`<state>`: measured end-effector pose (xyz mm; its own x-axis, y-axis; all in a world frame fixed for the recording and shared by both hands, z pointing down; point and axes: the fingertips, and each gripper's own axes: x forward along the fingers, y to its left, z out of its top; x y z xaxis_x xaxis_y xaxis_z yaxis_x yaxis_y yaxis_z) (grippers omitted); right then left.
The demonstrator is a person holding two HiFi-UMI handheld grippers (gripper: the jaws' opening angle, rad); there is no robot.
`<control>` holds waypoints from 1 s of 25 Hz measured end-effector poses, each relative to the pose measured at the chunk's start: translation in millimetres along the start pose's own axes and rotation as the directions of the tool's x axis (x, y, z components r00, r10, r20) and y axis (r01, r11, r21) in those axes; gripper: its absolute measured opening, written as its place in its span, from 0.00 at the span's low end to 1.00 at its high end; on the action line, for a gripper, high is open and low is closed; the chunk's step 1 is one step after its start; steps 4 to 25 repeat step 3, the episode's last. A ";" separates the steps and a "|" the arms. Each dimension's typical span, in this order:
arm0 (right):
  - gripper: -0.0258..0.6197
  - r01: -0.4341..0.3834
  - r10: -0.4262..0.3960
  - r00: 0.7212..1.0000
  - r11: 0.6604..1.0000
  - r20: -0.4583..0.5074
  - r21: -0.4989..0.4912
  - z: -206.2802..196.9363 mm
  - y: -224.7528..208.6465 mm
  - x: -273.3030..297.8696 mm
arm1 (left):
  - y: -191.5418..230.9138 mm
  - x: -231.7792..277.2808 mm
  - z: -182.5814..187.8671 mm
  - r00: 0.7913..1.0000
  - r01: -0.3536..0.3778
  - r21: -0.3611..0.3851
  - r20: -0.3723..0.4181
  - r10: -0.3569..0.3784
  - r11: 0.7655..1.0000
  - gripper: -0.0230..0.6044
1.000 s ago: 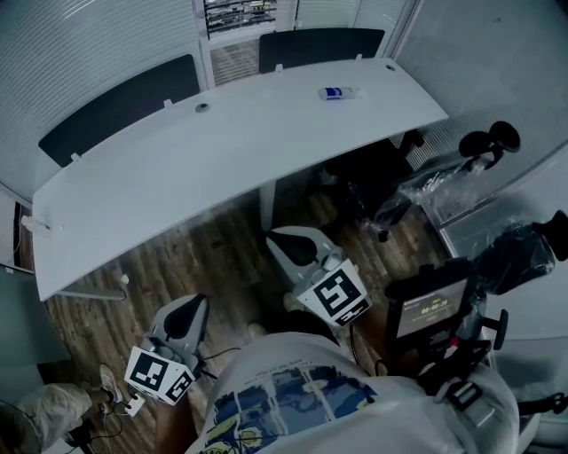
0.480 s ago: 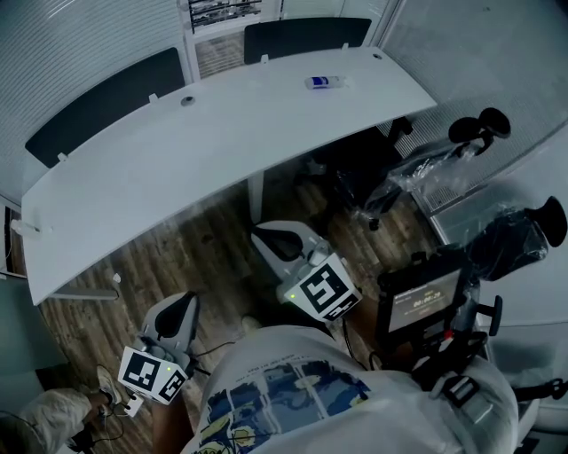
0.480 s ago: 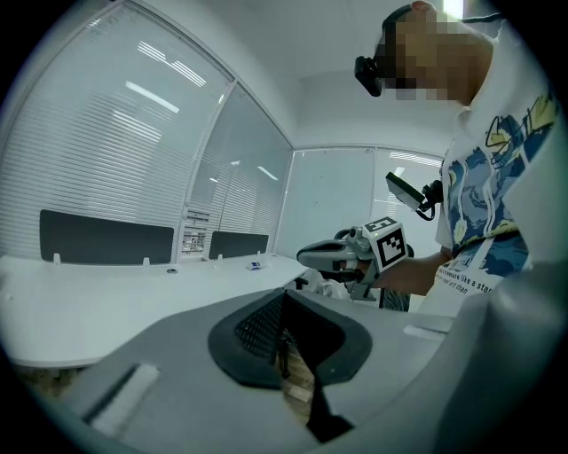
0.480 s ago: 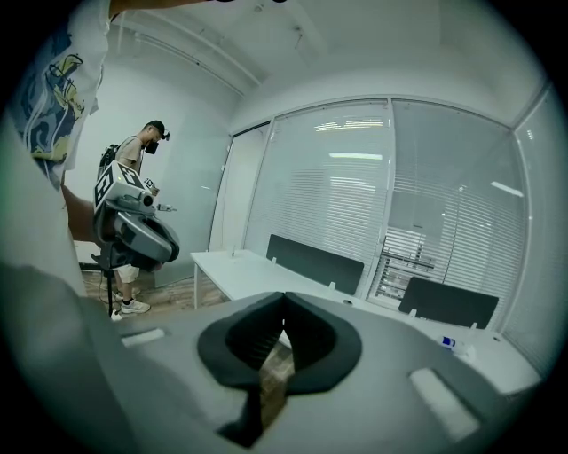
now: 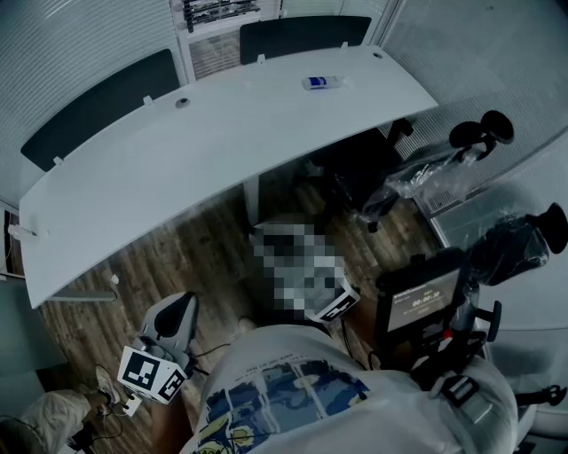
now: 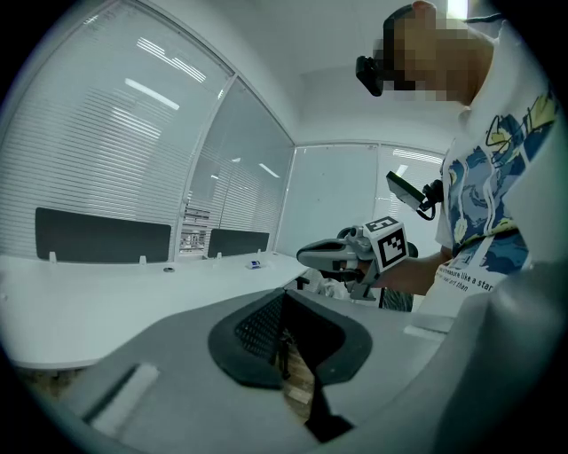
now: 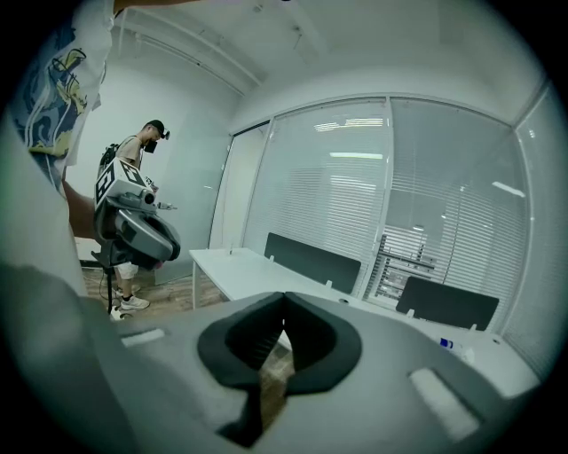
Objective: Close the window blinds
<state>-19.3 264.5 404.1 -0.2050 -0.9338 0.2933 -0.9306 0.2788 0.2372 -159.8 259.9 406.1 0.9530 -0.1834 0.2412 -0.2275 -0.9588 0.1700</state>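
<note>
White slatted blinds [image 5: 84,49] hang on the glass walls behind and beside the long white desk [image 5: 177,168]. One narrow blind section [image 5: 222,19] has open slats, also seen in the right gripper view [image 7: 404,259]. My left gripper [image 5: 182,306] is held low over the wooden floor, shut and empty [image 6: 284,321]. A mosaic patch hides most of my right gripper in the head view; only its marker cube [image 5: 341,304] shows. Its jaws are shut with nothing between them [image 7: 282,306]. Both grippers are well short of the blinds, on the near side of the desk.
A small white-and-blue object [image 5: 319,82] lies on the desk's far side. Two dark desk partitions [image 5: 98,106] stand behind the desk. Wrapped office chairs [image 5: 417,182] crowd the floor at right. A person [image 7: 142,151] stands far off in the right gripper view.
The head view has shifted, so the desk sits a little higher and further left. Both grippers stay low in front of the body, and a mosaic patch now covers the right one.
</note>
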 end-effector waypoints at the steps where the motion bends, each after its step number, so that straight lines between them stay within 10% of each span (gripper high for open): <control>1: 0.04 0.000 0.000 1.000 1.000 0.000 0.001 -1.8 -5.3 -0.6 | -1.3 5.3 1.2 1.000 0.000 -0.001 -0.002 0.000 1.000 0.04; 25: 0.04 -0.001 0.001 1.000 1.000 -0.001 0.003 -5.4 -16.1 -1.6 | -3.9 16.3 3.7 1.000 -0.001 -0.003 -0.006 0.001 1.000 0.04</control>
